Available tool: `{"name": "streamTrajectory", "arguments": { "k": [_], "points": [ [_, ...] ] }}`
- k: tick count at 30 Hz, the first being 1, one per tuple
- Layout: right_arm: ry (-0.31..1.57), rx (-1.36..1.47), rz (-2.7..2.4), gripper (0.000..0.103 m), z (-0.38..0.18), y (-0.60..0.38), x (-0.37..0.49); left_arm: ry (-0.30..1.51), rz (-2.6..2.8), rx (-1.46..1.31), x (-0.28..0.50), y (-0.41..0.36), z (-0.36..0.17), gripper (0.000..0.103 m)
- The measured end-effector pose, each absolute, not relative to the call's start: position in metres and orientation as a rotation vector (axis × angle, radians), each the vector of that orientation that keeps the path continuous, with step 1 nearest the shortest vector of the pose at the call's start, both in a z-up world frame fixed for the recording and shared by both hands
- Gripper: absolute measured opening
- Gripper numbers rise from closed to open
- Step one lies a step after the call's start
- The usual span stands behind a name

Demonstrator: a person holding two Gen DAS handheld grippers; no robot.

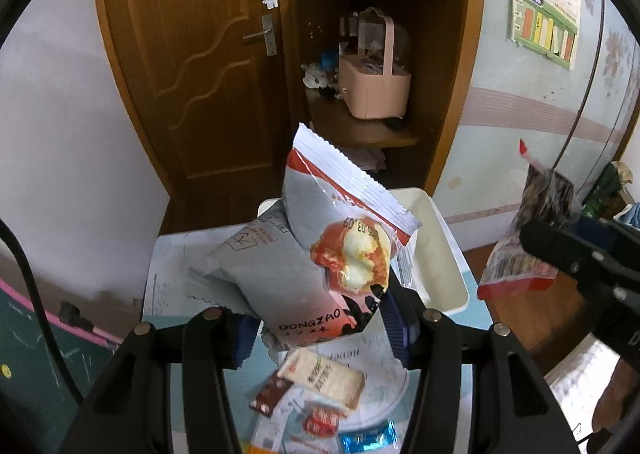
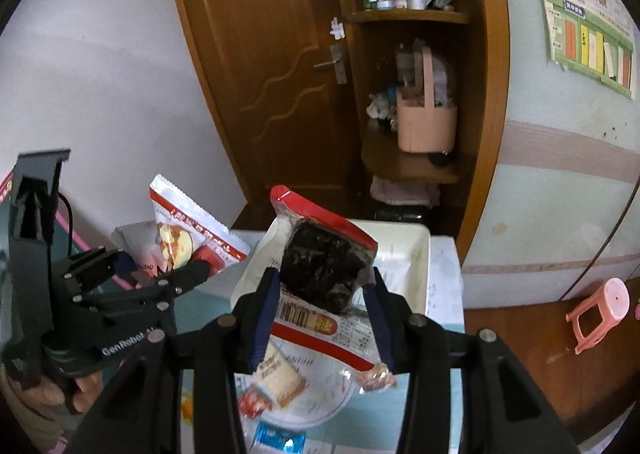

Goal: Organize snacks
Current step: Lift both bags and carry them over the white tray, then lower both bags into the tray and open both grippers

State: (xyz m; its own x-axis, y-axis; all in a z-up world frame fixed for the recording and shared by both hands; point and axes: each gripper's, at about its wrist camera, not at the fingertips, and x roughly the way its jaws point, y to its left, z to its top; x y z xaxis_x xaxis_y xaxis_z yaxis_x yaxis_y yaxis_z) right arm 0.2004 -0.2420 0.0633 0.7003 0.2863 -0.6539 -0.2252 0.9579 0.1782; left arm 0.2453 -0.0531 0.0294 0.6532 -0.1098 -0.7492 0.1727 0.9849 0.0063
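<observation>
The left gripper (image 1: pixel 320 330) is clamping two grey-and-red DONGZAO snack packs (image 1: pixel 320 254) at their lower end, pads pressed on both sides. The packs are sticking up and fanning out toward 12 o'clock, held above the table w/ the white bin (image 1: pixel 448 254) just behind them. In the right wrist view the same packs (image 2: pixel 188 234) are showing at 9 o'clock, beside the bin's left wall.

The right gripper (image 2: pixel 320 314) is squeezing a clear red-trimmed packet of dark snack (image 2: pixel 320 266), fingers closed on its sides. The packet is standing tilted, top corner pointing to 11 o'clock, hanging over the near rim of the white bin (image 2: pixel 416 254). From the left wrist view that packet (image 1: pixel 528 238) is sitting at 3 o'clock, well apart from the grey packs.

Below both grippers, at 6 o'clock, a clear round plate (image 2: pixel 316 402) is lying on the light blue table (image 1: pixel 476 310) w/ loose snacks on and around it: a beige wafer pack (image 1: pixel 324 378), a small brown sachet (image 1: pixel 272 394), a red candy (image 1: pixel 320 418) and a blue wrapper (image 1: pixel 368 438) nearest the lens.

Behind the table, at 12 o'clock, a brown wooden door (image 1: pixel 192 54) is standing shut; a pink basket (image 1: pixel 376 86) is resting on the corner shelf (image 1: pixel 360 130) beside it. A pink stool (image 2: pixel 600 314) is sitting on the floor at 3 o'clock.
</observation>
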Motion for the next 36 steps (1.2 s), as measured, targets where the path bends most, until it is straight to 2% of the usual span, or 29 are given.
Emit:
{"name": "streamTrajectory", "arguments": {
  "k": [11, 29, 33, 36],
  "points": [
    [0.753, 0.106, 0.244, 0.043, 0.064, -0.249, 0.258, 0.883, -0.136, 0.094, 0.305, -0.071, 0.009, 0.052],
    [0.960, 0.127, 0.192, 0.044, -0.019, -0.238, 0.325, 1.021, -0.131, 0.088, 0.357, -0.071, -0.058, 0.053],
    [0.988, 0.124, 0.174, 0.044, -0.031, -0.235, 0.334, 1.048, -0.135, 0.078, 0.365, -0.067, -0.072, 0.056],
    [1.008, 0.115, 0.161, 0.045, -0.038, -0.232, 0.339, 1.061, -0.140, 0.084, 0.370, -0.067, -0.080, 0.063]
  ]
}}
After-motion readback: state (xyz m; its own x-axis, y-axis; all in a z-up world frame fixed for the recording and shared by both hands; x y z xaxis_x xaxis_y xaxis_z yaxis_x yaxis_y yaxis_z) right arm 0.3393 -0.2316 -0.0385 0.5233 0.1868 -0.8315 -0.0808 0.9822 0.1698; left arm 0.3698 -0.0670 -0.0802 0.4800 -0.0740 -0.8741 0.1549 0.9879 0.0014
